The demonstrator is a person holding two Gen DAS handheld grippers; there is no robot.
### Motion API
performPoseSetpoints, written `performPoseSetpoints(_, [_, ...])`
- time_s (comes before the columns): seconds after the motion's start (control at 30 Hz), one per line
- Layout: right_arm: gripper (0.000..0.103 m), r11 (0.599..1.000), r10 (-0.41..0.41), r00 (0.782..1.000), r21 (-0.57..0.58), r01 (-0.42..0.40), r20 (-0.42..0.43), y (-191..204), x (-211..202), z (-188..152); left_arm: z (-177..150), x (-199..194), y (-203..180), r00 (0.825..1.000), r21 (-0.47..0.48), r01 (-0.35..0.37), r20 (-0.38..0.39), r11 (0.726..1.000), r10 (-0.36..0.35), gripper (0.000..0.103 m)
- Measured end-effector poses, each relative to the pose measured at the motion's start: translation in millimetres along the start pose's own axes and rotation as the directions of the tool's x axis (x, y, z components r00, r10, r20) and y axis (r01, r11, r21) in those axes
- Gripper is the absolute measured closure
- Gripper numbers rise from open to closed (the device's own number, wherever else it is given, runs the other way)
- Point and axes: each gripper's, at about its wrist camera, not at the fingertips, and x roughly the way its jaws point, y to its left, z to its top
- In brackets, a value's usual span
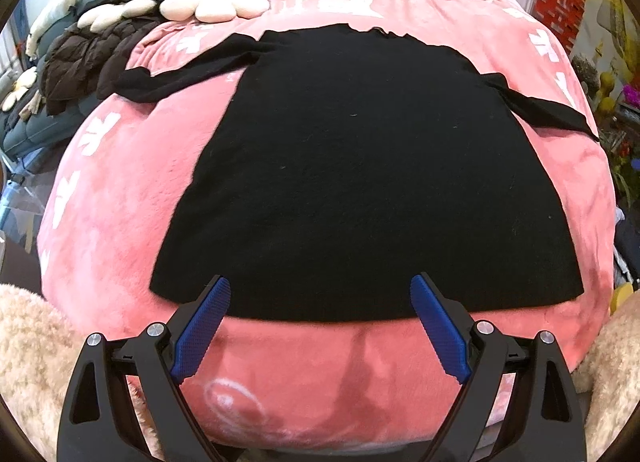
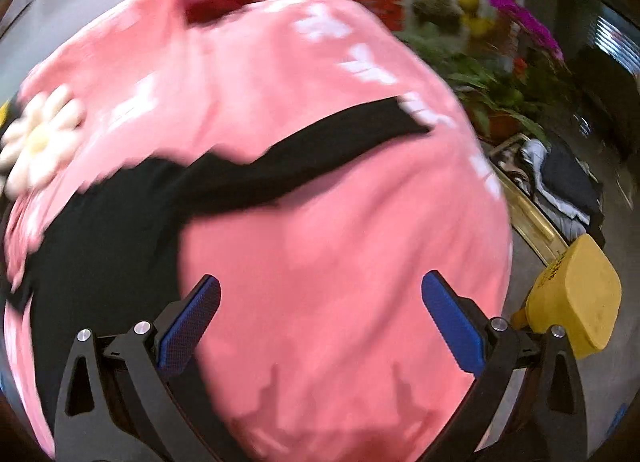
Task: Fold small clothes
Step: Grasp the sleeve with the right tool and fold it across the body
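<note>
Across the pink blanket [image 1: 120, 222] the black top [image 1: 360, 182] lay flat, its hem nearest and its sleeves stretched out to either side. Just short of that hem hung the left claw [image 1: 320, 294], its blue pads apart and empty. Off the top's right sleeve [image 2: 320, 150], over bare blanket, the right claw [image 2: 320, 294] was also apart, empty, and probably nearer that sleeve for a first fold.

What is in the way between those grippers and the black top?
Nothing visible. The left hand-held gripper hangs open right at the hem of the black top, and only bare pink blanket lies between the open right hand-held gripper and the sleeve.
</note>
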Motion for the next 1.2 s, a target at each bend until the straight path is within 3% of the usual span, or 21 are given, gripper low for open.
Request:
performPoseSetpoints(0.17, [0.005, 0.997, -0.068, 0.997, 0.037, 0.069, -0.026, -36, 79, 61, 18, 13, -12, 1.000, 0.046, -0.005, -0.014, 0.999, 0.006, 0.014])
performPoseSetpoints(0.3, [0.005, 0.989, -0.086, 0.994, 0.117, 0.094, -0.074, -53, 130, 82, 35, 29, -21, 0.999, 0.075, -0.012, -0.039, 0.997, 0.015, 0.014])
performPoseSetpoints(0.4, [0.008, 0.978, -0.027, 0.996, 0.204, 0.044, -0.083, -63, 156, 88, 46, 37, -23, 0.999, 0.070, -0.003, -0.047, 0.998, 0.006, 0.014])
performPoseSetpoints(0.47, [0.036, 0.977, -0.001, 0.995, 0.211, 0.022, -0.099, -61, 170, 91, 54, 43, -25, 0.999, 0.063, 0.004, -0.050, 0.998, -0.001, 0.014])
performPoseSetpoints(0.5, [0.040, 0.980, 0.005, 0.996, 0.199, 0.013, -0.092, -58, 174, 92, 56, 45, -26, 0.999, 0.061, 0.006, -0.050, 0.998, -0.003, 0.014])
performPoseSetpoints(0.53, [0.057, 0.982, 0.027, 0.997, 0.190, -0.014, -0.066, -55, 171, 93, 59, 48, -26, 0.999, 0.059, 0.011, -0.049, 0.998, -0.008, 0.014])
performPoseSetpoints(0.57, [0.084, 0.982, 0.053, 0.997, 0.183, -0.043, -0.050, -51, 169, 97, 62, 49, -26, 0.999, 0.059, 0.012, -0.047, 0.998, -0.010, 0.014])
performPoseSetpoints(0.6, [0.096, 0.980, 0.073, 0.996, 0.189, -0.064, -0.041, -49, 166, 101, 64, 51, -26, 0.999, 0.058, 0.013, -0.045, 0.998, -0.011, 0.014])
performPoseSetpoints(0.7, [0.100, 0.961, 0.195, 0.979, 0.188, -0.202, 0.054, -27, 136, 118, 69, 56, -22, 0.999, 0.047, 0.024, -0.042, 0.999, -0.022, 0.014])
performPoseSetpoints(0.77, [0.101, 0.943, 0.292, 0.951, 0.136, -0.304, 0.098, 6, 110, 130, 72, 56, -19, 0.999, 0.039, 0.035, -0.036, 0.999, -0.033, 0.014])
performPoseSetpoints(0.83, [0.101, 0.903, 0.425, 0.898, 0.024, -0.430, 0.116, 65, 74, 142, 75, 54, -15, 0.998, 0.031, 0.052, -0.029, 0.998, -0.051, 0.014])
performPoseSetpoints(0.93, [0.101, 0.801, 0.594, 0.801, -0.149, -0.580, 0.079, 165, 29, 141, 79, 49, -7, 0.997, 0.015, 0.079, -0.017, 0.997, -0.078, 0.014])
performPoseSetpoints(1.03, [0.101, 0.669, 0.706, 0.706, -0.274, -0.691, -0.056, 276, 7, 107, 83, 44, 1, 0.996, -0.008, 0.094, 0.003, 0.996, -0.094, 0.014])
performPoseSetpoints(1.1, [0.101, 0.605, 0.720, 0.676, -0.337, -0.722, -0.155, 335, 8, 72, 85, 41, 8, 0.995, -0.028, 0.102, 0.014, 0.994, -0.102, 0.012])
performPoseSetpoints(1.2, [0.093, 0.544, 0.644, 0.668, -0.391, -0.743, -0.373, 414, 37, -6, 86, 39, 19, 0.994, -0.060, 0.113, 0.015, 0.992, -0.112, 0.012])
